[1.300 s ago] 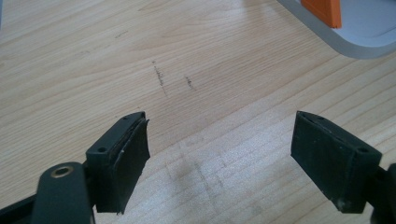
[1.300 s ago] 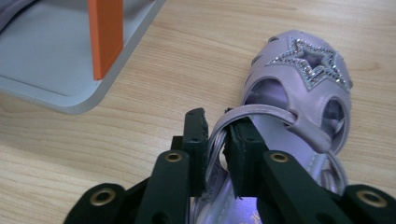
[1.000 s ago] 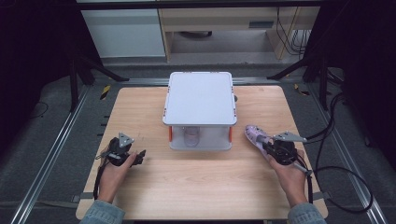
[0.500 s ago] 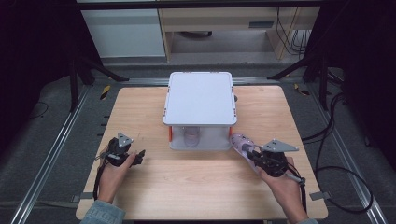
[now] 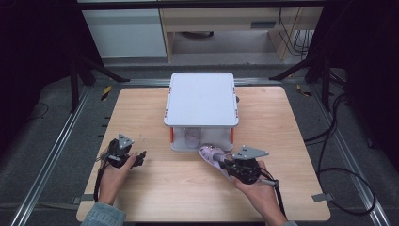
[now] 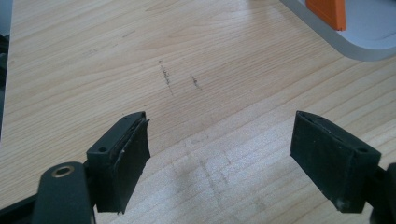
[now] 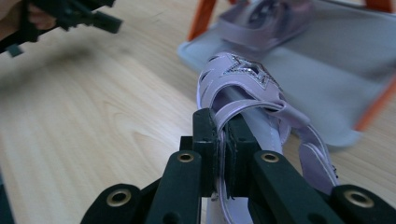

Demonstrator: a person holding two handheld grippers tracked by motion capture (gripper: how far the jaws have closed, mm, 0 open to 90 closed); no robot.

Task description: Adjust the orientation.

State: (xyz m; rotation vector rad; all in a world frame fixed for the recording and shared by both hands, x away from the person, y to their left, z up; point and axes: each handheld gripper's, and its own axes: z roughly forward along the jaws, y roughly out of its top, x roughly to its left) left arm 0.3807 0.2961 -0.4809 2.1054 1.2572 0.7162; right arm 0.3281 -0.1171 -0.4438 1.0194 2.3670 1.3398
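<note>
The right tool (image 7: 223, 140) was clamped on the strap of a lilac sandal (image 7: 243, 88), holding it just above the table (image 5: 155, 183) at the open front of the grey shoe rack (image 5: 201, 99). The left tool (image 6: 219, 154) stood wide and empty over bare wood.

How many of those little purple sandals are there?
2. One sandal is clamped by its strap in the right gripper, in front of the rack. The other sandal lies on the rack's lower shelf. More may be hidden under the top.
</note>
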